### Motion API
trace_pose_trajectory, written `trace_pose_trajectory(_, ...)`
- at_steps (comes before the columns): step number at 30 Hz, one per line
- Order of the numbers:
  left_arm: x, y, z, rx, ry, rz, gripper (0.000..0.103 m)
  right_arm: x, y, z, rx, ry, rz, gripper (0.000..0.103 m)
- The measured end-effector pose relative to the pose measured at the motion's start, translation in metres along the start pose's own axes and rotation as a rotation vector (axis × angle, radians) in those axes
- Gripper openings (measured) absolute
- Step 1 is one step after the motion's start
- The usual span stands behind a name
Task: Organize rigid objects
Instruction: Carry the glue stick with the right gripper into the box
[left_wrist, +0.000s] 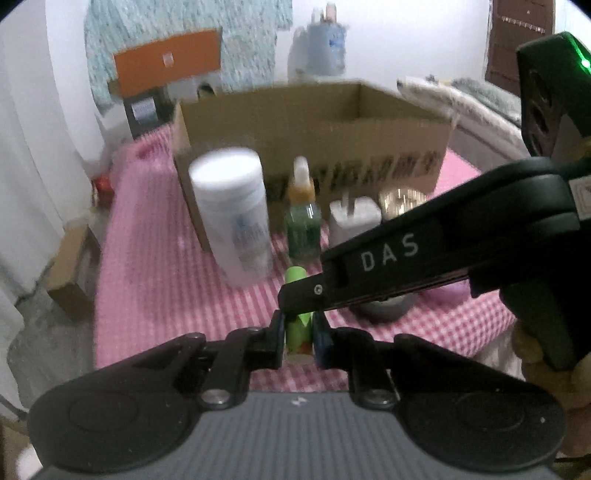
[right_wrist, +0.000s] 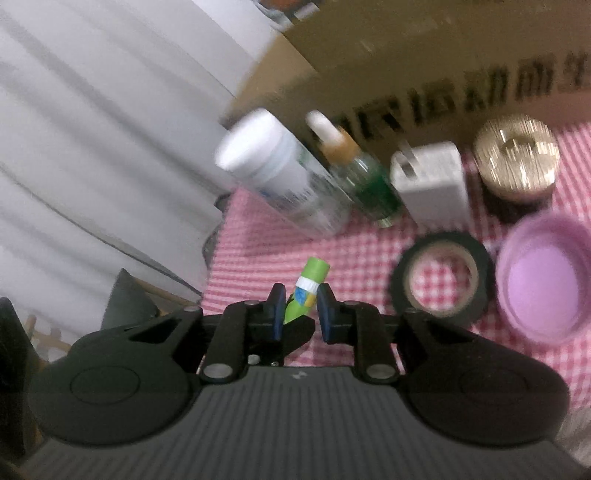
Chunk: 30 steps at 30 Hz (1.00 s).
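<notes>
The green tube (left_wrist: 296, 328) is clamped by both the left gripper (left_wrist: 298, 334) and the right gripper (right_wrist: 300, 310) (pickup step); transfer into the cardboard box (left_wrist: 314, 122) is judged next.

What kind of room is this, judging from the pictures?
Probably a bedroom in a home: a table under a pink checked cloth, a grey blanket on what looks like a bed beside it, and a patterned garment hanging on the wall.
</notes>
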<state>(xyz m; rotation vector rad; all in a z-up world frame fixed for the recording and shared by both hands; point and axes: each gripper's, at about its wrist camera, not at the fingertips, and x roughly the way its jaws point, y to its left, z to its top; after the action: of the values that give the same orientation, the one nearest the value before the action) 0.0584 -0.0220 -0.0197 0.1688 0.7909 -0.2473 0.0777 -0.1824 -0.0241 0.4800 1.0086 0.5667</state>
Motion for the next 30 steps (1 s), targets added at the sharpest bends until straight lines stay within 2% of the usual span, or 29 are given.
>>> trace_pose_trajectory(6,-0.037,0.008,0.049,0.037,-0.152,0.067,0.017,-0.035,0.040,0.040,-0.126,-0.126,0.066,0.018)
trace_pose_trajectory(11,-0.032,0.017,0.109,0.056,-0.191,0.082,0.017,-0.048,0.057,0.098,-0.198,-0.195,0.102,0.018)
trace_pose_trajectory(15,0.006,0.028,0.159,0.053,-0.123,0.071,0.017,-0.031,0.049,0.154,-0.177,-0.161,0.102,0.018)
trace_pose_trajectory(20,0.070,0.045,0.203,0.081,0.002,0.093,0.016,0.020,0.016,0.226,-0.063,-0.044,0.110,0.018)
trace_pose_trajectory(25,0.132,0.064,0.225,0.084,0.132,0.105,0.016,0.077,-0.013,0.268,0.038,0.058,0.091,0.018)
trace_pose_trajectory(30,0.178,0.068,0.236,0.121,0.219,0.145,0.016,0.117,-0.039,0.289,0.131,0.123,0.094,0.018)
